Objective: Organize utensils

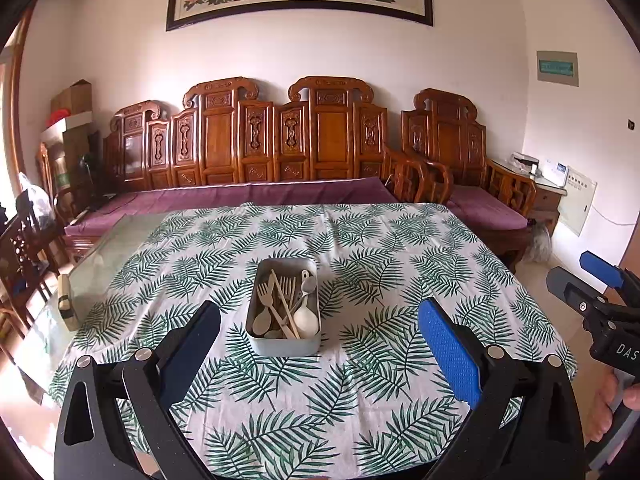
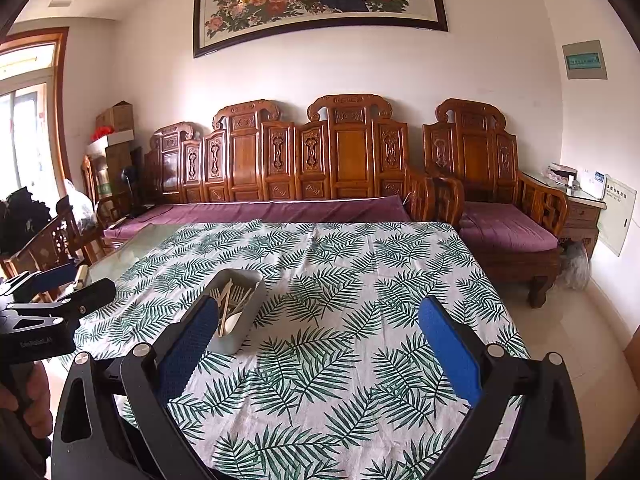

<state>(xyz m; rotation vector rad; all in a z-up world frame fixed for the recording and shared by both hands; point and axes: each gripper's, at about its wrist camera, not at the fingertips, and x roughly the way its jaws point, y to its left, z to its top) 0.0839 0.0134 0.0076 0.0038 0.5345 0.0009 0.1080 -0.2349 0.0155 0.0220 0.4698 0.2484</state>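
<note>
A grey rectangular bin [image 1: 285, 345] stands on the leaf-print tablecloth [image 1: 360, 264], holding several pale forks, spoons [image 1: 306, 322] and chopsticks. My left gripper [image 1: 320, 322] hovers open just in front of the bin, with nothing between its blue pads. In the right wrist view the same bin [image 2: 232, 340] sits left of centre, partly behind one finger. My right gripper [image 2: 318, 322] is open over bare cloth to the right of the bin. It also shows at the right edge of the left wrist view as the right gripper [image 1: 600, 292], held by a hand.
A carved wooden sofa [image 1: 256, 148] with purple cushions runs behind the table. A wooden armchair [image 2: 492, 196] stands at the right. Uncovered glass tabletop [image 1: 108, 248] shows at the left, with a small block [image 1: 66, 300] on its edge. Dark chairs [image 1: 20, 256] crowd the left.
</note>
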